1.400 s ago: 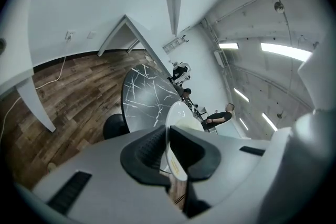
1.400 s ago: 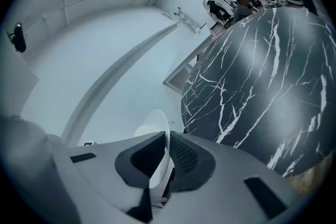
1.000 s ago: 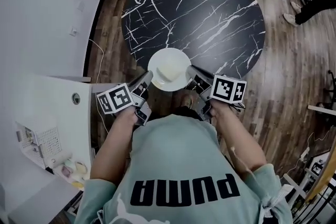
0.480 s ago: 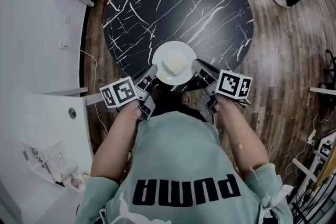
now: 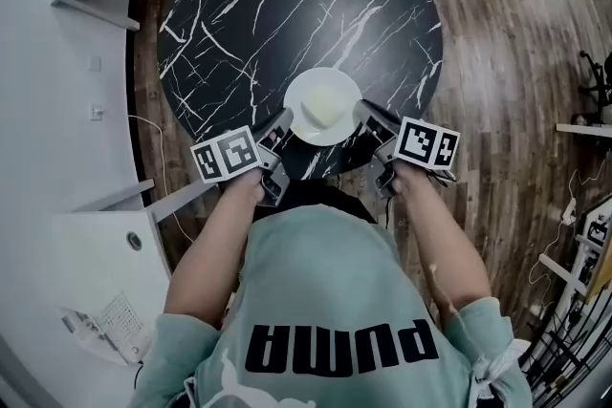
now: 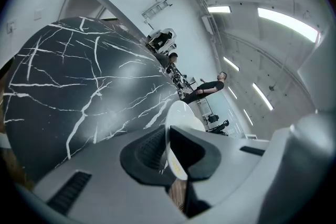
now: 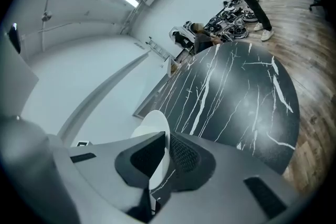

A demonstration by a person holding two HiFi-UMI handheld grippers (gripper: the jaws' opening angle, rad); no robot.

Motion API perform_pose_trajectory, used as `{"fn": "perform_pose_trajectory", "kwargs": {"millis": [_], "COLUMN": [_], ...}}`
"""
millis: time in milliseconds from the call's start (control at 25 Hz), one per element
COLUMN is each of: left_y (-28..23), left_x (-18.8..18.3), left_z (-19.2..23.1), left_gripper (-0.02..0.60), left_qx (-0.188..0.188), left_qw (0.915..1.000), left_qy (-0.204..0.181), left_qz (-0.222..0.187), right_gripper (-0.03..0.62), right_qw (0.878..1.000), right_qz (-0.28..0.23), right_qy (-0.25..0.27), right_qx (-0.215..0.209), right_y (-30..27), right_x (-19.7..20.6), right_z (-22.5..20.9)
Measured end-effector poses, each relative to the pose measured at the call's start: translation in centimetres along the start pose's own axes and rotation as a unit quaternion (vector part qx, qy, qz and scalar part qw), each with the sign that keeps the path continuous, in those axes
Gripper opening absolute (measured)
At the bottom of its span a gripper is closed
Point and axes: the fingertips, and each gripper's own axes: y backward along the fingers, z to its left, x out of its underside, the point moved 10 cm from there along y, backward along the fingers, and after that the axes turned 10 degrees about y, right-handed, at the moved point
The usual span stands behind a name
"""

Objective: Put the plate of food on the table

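Head view: one plate (image 5: 312, 100) of pale food held over the near part of the one round black tabletop (image 5: 287, 5).
My left hand-held gripper (image 5: 284, 121) pinches the plate's left rim and my right hand-held gripper (image 5: 366, 113) pinches its right rim. That makes two grippers on one plate. I judge this the placing step. Next I must lower it level, then spread both jaws.
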Motion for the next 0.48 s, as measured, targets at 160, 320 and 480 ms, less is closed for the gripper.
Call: {"fn": "perform_pose_trajectory", "kwargs": {"millis": [160, 320, 480], "left_y": [-2.9, -5.8, -8.3], "left_x": [-1.3, -2.4, -2.7], "left_z": [0.7, 1.4, 2.2], "left_gripper": [0.032, 0.034, 0.035], "left_qx": [-0.008, -0.017, -0.027], "left_qw": [0.9996, 0.9986, 0.9973], "left_qy": [-0.006, -0.013, -0.015], "left_qz": [0.027, 0.048, 0.066], "right_gripper": [0.034, 0.033, 0.034], "right_qw": [1.0, 0.999, 0.997], "right_qz": [-0.004, -0.01, -0.011], "right_qy": [-0.012, -0.023, -0.034], "right_qx": [0.026, 0.047, 0.068], "right_y": [-0.8, -1.7, -2.4], "right_x": [-0.7, -1.1, -1.1], "right_z": [-1.7, -3.4, -5.4]}}
